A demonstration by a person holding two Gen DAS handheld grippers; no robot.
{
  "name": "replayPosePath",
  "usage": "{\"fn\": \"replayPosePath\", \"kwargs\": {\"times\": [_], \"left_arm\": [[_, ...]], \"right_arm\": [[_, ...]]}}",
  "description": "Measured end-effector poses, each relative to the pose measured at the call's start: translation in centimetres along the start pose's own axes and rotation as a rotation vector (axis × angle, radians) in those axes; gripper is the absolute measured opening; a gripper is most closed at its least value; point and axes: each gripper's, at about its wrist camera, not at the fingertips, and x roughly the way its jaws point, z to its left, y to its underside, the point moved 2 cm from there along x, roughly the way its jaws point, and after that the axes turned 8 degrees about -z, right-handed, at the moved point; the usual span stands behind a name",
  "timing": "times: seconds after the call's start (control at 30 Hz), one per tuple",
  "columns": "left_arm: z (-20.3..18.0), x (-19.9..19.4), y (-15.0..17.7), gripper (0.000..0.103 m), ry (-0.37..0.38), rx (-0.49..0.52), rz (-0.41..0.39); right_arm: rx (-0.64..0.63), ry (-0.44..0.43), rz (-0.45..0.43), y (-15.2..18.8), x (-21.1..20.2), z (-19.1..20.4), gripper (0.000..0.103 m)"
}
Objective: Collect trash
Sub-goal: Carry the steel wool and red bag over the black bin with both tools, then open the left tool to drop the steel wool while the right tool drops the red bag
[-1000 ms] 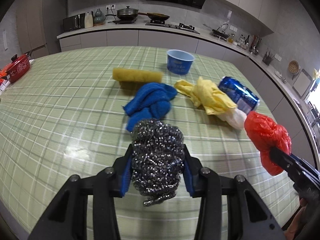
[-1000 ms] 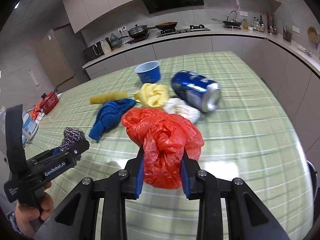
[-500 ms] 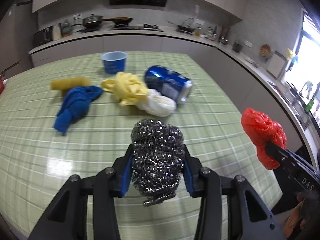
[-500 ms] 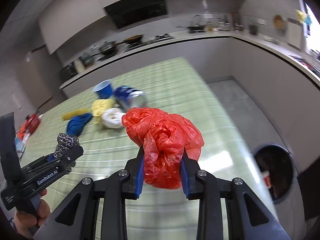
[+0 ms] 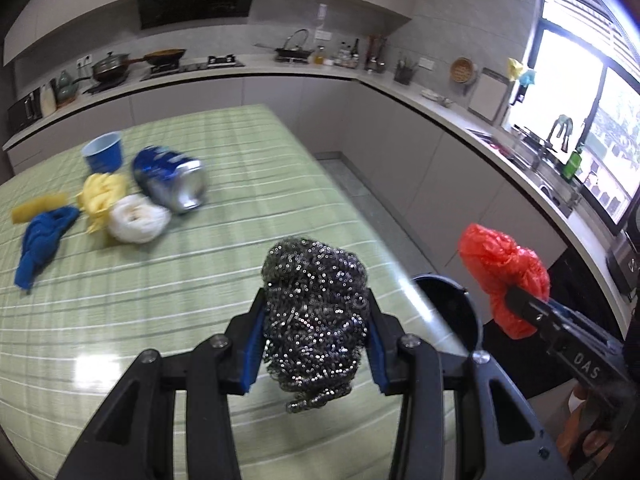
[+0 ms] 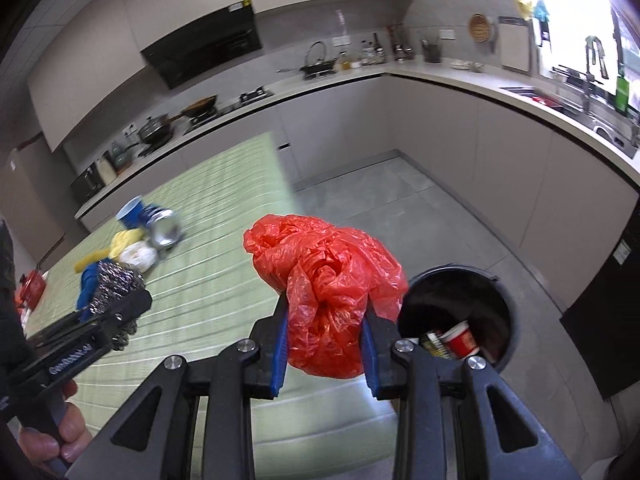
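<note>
My left gripper [image 5: 315,326] is shut on a ball of steel wool [image 5: 316,316], held above the right end of the green table [image 5: 168,288]. My right gripper [image 6: 325,330] is shut on a crumpled red plastic bag [image 6: 326,292], held past the table's edge beside a dark round trash bin [image 6: 456,312] on the floor. In the left wrist view the red bag [image 5: 502,268] hangs to the right, with the bin [image 5: 448,308] below it. Inside the bin lie a red cup [image 6: 460,338] and other rubbish.
On the table behind lie a blue can [image 5: 172,184], a blue cup [image 5: 103,156], a yellow cloth [image 5: 102,196], a white wad [image 5: 138,220], a blue cloth [image 5: 40,236] and a yellow sponge [image 5: 38,208]. A kitchen counter [image 5: 460,108] runs along the back and right walls. A dark appliance [image 6: 612,308] stands right of the bin.
Both grippers have swung to the right with their loads, away from the pile of items toward the table's right edge. The bin has come into view beneath them.
</note>
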Motion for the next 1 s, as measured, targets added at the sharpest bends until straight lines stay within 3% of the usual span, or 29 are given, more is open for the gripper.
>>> {"fn": "replayPosePath", "kwargs": {"times": [0.2, 0.47, 0.8, 0.9, 1.0], "left_arm": [[-10.3, 4.5, -0.7, 0.044, 0.040, -0.016, 0.029], [-18.8, 12.0, 1.2, 0.044, 0.055, -0.047, 0.127], [-21.2, 19.9, 7.5, 0.047, -0.034, -0.030, 0.273], [-21.6, 21.4, 8.0, 0.053, -0.067, -0.032, 0.308], [-21.5, 21.5, 7.6, 0.068, -0.106, -0.031, 0.290]], "right_arm": [[0.026, 0.014, 0.033, -1.7, 0.9, -11.2, 0.033], [-0.029, 0.022, 0.111, -2.8, 4.1, -21.4, 0.033], [-0.063, -0.014, 0.211, 0.0, 9.9, -25.9, 0.033], [-0.080, -0.023, 0.233, 0.6, 11.3, -26.3, 0.033], [-0.094, -0.037, 0.252, 1.3, 12.5, -26.0, 0.033]]}}
